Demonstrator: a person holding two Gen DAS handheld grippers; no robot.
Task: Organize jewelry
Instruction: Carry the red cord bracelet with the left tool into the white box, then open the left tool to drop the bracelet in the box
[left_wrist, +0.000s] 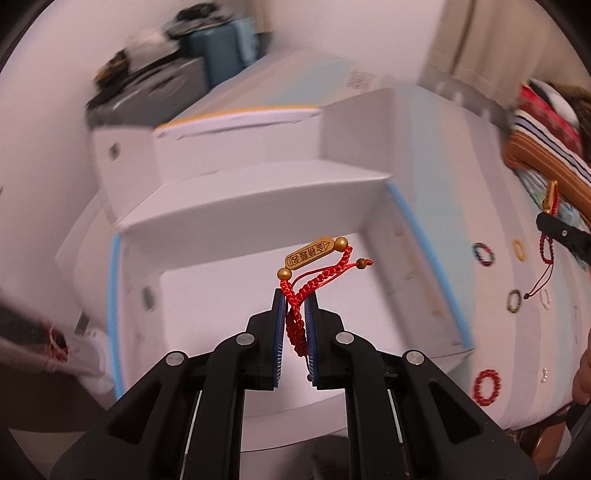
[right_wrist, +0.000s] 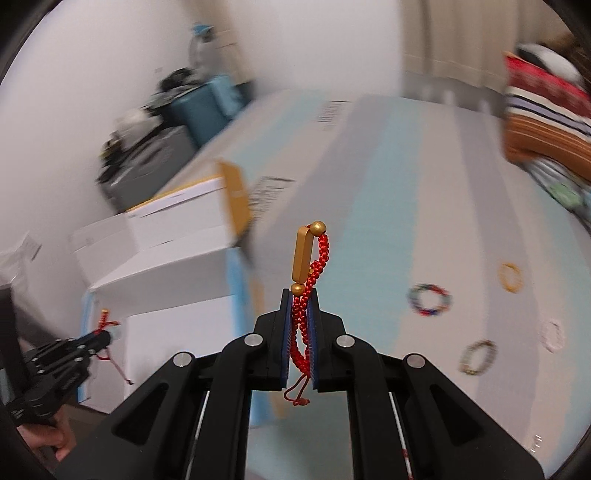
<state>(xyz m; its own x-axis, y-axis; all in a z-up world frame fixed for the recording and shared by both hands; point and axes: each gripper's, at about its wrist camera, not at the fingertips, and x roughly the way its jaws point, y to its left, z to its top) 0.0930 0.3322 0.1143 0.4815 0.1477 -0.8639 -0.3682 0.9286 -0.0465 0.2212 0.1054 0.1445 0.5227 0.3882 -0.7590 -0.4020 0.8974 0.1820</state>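
My left gripper is shut on a red braided cord bracelet with a gold engraved bar, held above an open white box. My right gripper is shut on a second red cord bracelet with a gold bar, held upright over the striped surface. In the left wrist view the right gripper's tip and its bracelet show at the far right. In the right wrist view the left gripper shows at the far left beside the box.
Several bead rings lie on the striped blue-and-white surface: multicoloured, yellow, white, olive, and a red one. Folded striped clothes lie at the far right. More white boxes stand behind. Both views are blurred.
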